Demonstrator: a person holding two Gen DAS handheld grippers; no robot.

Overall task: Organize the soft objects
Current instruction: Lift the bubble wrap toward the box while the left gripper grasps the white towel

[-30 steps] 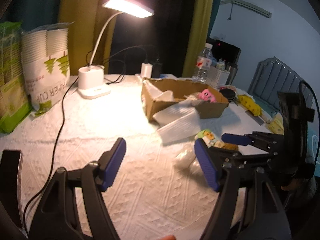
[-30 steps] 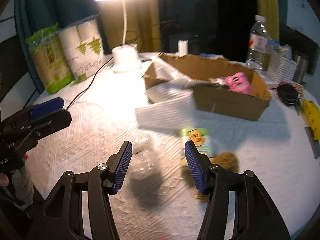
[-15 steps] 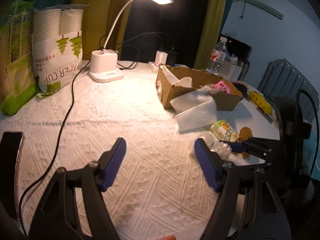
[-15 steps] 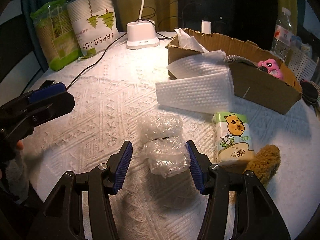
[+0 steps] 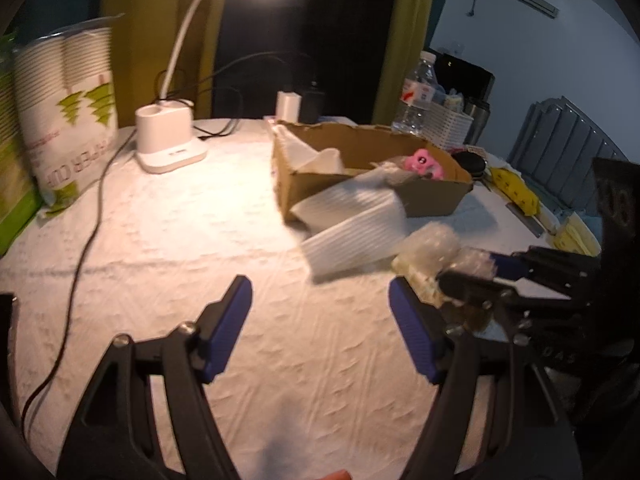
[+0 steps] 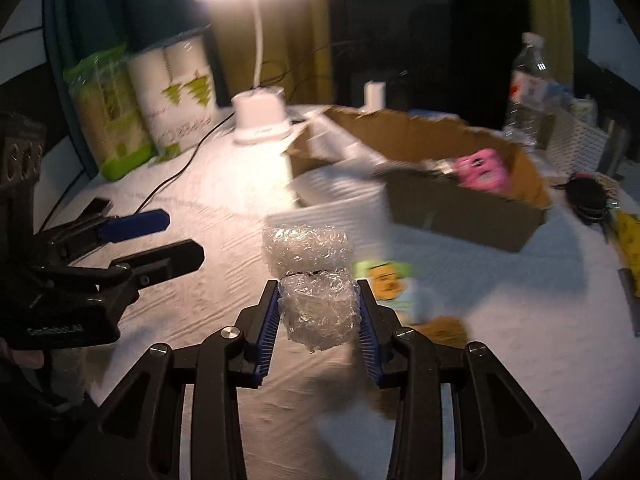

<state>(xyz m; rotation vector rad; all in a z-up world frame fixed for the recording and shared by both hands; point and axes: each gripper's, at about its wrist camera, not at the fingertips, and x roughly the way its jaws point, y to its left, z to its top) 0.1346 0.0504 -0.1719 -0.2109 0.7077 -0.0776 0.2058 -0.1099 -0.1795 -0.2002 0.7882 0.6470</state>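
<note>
On my far left stand the green packet (image 6: pixel 108 116) and the sleeve of paper cups (image 6: pixel 178 92), with the desk lamp (image 6: pixel 262 120) beside them on the bench (image 6: pixel 208 200). My left gripper (image 5: pixel 320 332) hangs over bare cloth, its fingers (image 5: pixel 230 332) spread wide with nothing between them. In the middle, my right gripper (image 6: pixel 318 326) has its fingers (image 6: pixel 268 330) clenched on the near lump of the bubble wrap bundle (image 6: pixel 318 310). The bundle's long axis runs straight away from me along the fingers, its far lump (image 6: pixel 306 250) pointing toward the white foam sheet (image 6: pixel 328 216) and the cardboard box (image 6: pixel 452 196). I cannot tell whether it touches the bench. Just right of it lie the tissue pack (image 6: pixel 394 284) and a brown fuzzy piece (image 6: pixel 444 330). A pink toy (image 6: pixel 482 170) sits in the box.
</note>
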